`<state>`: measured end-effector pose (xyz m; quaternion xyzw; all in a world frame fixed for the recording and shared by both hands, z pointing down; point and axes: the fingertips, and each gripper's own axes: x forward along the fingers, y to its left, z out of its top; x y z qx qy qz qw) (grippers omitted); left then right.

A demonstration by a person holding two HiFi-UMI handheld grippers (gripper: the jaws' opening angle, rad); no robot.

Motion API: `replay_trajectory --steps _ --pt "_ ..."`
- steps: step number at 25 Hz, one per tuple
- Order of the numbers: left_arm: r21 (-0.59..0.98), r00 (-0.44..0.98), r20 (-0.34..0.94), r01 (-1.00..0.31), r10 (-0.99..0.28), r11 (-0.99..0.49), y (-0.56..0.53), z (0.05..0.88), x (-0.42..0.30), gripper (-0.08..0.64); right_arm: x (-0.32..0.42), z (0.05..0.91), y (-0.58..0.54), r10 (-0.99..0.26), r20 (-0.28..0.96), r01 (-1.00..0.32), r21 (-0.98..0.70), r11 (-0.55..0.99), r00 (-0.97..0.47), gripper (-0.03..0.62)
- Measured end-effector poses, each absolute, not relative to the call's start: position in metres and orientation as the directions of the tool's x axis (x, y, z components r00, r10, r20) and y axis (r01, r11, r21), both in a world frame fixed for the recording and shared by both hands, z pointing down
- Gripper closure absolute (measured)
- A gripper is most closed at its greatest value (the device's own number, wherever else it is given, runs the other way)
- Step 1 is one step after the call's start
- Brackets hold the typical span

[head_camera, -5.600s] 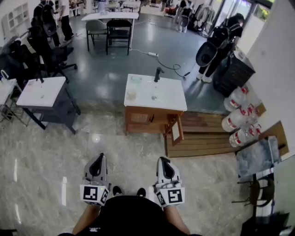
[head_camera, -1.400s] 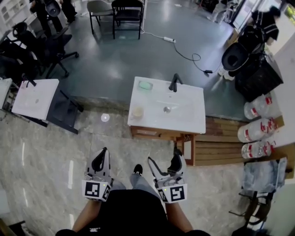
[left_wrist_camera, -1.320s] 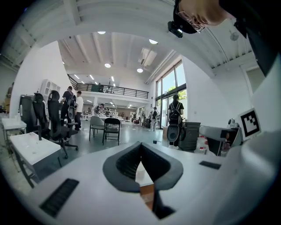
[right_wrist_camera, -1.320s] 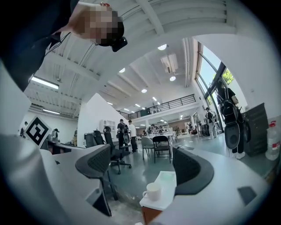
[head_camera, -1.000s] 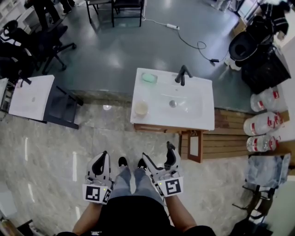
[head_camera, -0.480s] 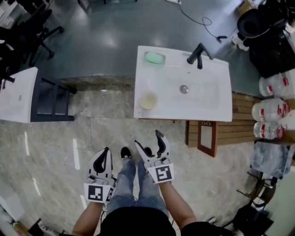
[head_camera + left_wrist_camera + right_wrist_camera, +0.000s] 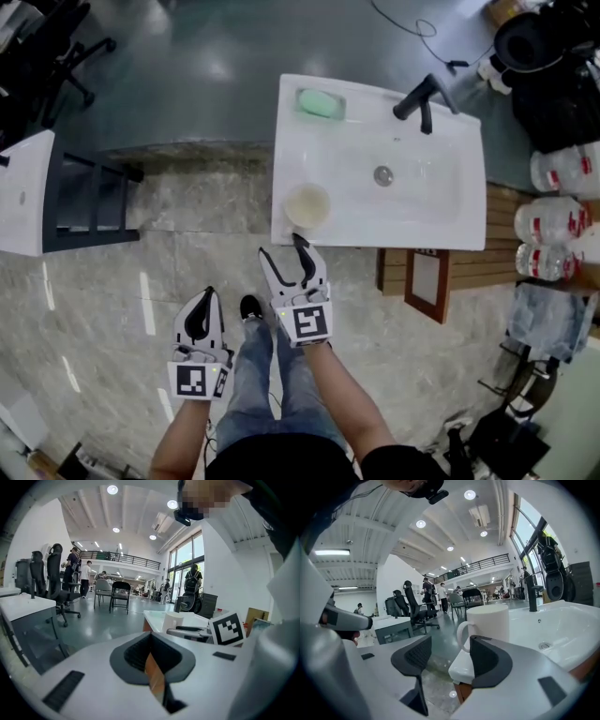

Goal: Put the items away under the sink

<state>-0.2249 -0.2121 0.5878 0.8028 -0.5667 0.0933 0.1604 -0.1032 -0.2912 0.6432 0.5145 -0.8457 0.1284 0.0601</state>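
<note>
Reaching step: the right tongs (image 7: 281,249), jaws apart, empty and just now narrowing, hover just below the mug (image 7: 307,206), which stands on the lower-left corner of the sink (image 7: 394,234). The left tongs (image 7: 206,298) are pressed together and empty. Next, I judge, the right tongs must straddle the mug and clamp.

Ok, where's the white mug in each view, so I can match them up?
Head view: mug above centre, on the front left corner of the sink top.
Left gripper view: mug small, right of centre, on the sink top.
Right gripper view: mug large, at centre, on the sink top.
Shared landmark: the white sink top.
</note>
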Motion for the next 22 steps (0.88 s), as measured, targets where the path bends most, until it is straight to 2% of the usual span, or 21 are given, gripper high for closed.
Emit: replay_trajectory --steps 5,8,22 --pt "0.161 0.338 0.349 -0.94 -0.874 -0.3 -0.215 0.599 -0.223 0.554 -0.105 0.645 -0.313 -0.868 0.232 -0.898 -0.129 0.421 -0.44 0.401" --pt "0.16 0.338 0.365 -0.941 -0.867 -0.299 -0.21 0.603 -0.225 0.554 -0.105 0.644 -0.32 -0.874 0.231 -0.904 -0.1 0.415 -0.427 0.529" --pt "0.134 0.355 0.365 -0.935 -0.861 -0.329 -0.203 0.59 -0.221 0.554 -0.122 0.617 -0.304 -0.814 0.176 -0.826 0.001 0.563 -0.554 0.549"
